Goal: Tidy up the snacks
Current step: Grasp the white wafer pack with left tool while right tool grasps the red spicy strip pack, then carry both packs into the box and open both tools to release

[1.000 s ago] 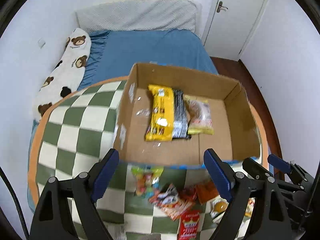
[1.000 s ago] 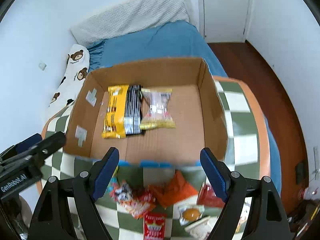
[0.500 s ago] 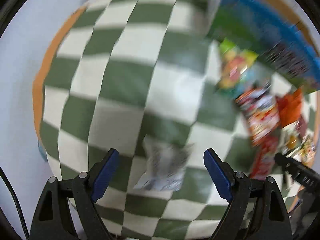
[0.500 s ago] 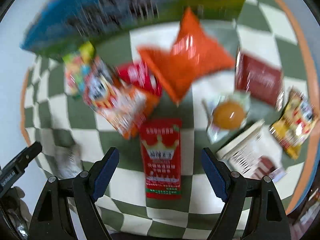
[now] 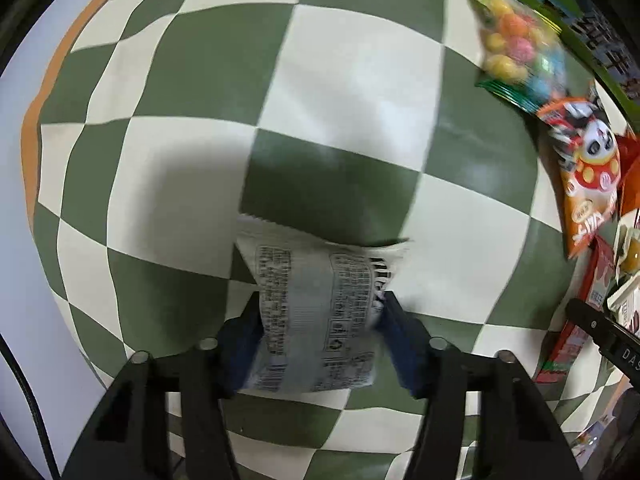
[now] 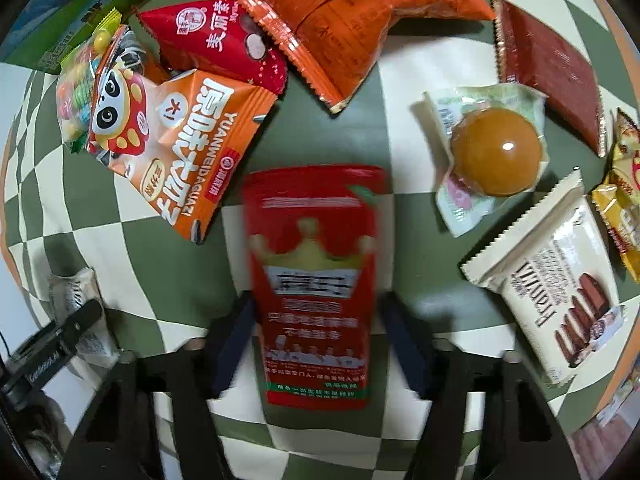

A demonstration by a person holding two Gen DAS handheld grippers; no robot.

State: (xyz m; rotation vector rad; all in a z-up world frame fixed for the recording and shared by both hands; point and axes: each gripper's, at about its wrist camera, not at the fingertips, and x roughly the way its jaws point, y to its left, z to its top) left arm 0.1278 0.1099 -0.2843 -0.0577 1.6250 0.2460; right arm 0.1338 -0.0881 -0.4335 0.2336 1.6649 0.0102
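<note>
My left gripper (image 5: 318, 312) is shut on a silver-white snack packet (image 5: 316, 312) lying on the green and white checked tablecloth (image 5: 340, 92); its blue pads press both sides. My right gripper (image 6: 316, 320) straddles a red packet with a gold crown (image 6: 316, 280); the fingers sit close to its sides, blurred, and contact is unclear. The left gripper and silver packet also show in the right wrist view (image 6: 76, 312).
Near the red packet lie an orange panda packet (image 6: 172, 148), an orange wrapper (image 6: 344, 12), a round orange cake (image 6: 496, 152), a dark red packet (image 6: 552, 64) and a cream wafer packet (image 6: 560, 292). The box's printed side (image 6: 80, 8) is at top left.
Both grippers dropped from above the open box down to the tablecloth. The left one closed on the silver packet; the right one narrowed around the red packet.
</note>
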